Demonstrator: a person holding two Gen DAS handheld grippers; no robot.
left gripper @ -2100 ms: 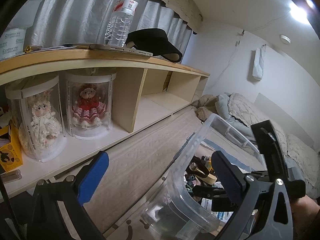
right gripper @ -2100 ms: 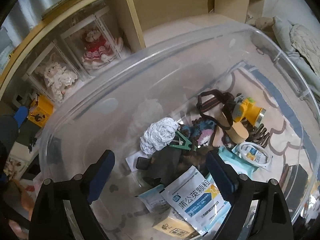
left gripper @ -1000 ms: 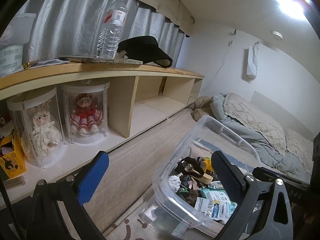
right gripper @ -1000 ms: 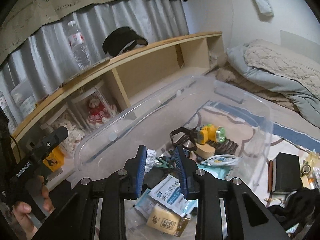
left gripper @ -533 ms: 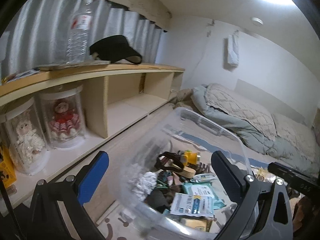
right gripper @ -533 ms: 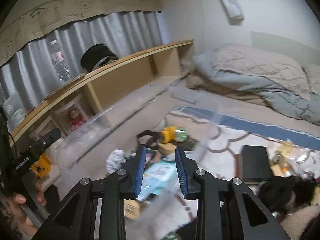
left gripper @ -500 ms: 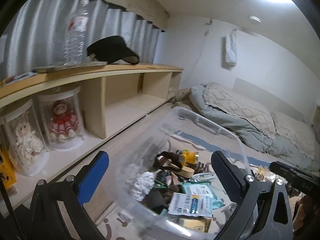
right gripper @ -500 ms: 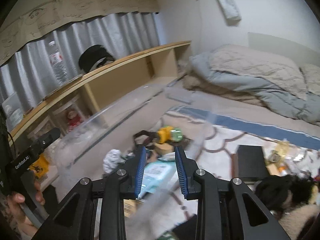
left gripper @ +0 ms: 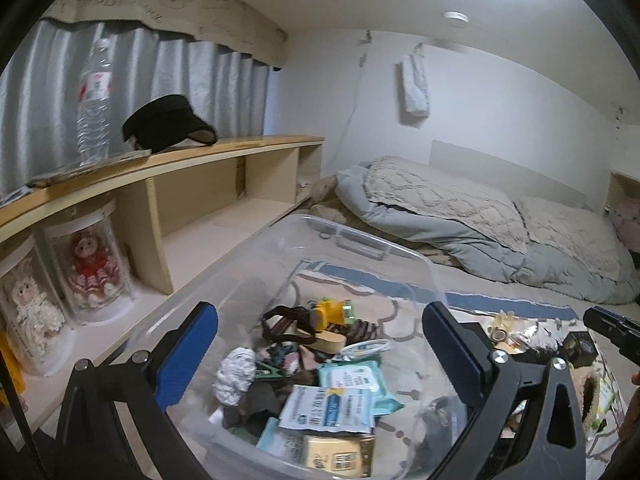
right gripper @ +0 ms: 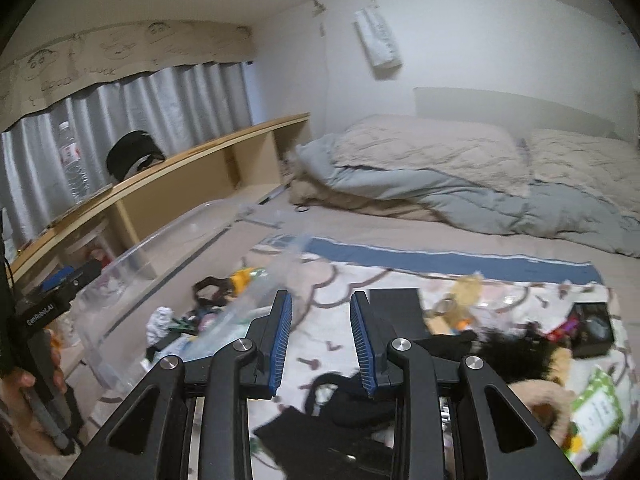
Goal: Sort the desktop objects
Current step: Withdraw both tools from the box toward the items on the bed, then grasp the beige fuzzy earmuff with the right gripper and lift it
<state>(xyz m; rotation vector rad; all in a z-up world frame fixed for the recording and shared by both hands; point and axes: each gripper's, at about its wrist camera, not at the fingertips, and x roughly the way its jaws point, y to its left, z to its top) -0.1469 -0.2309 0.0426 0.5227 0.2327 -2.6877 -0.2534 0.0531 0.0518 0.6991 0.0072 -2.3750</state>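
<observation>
The right tool [right gripper: 320, 336] is hovering with its jaws narrowly parted, pinching nothing. The left tool [left gripper: 320, 356], spread wide and empty, is looking into the clear bin [left gripper: 360, 240], already partly filled with packets and oddments. Ahead and right of the right tool, loose clutter [right gripper: 520, 344] is waiting on the rug [right gripper: 440, 264]; sorting seems roughly midway.

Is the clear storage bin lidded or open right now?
Open. The clear storage bin has no lid on it; the yellow headlamp and packets inside show straight through its open top.
</observation>
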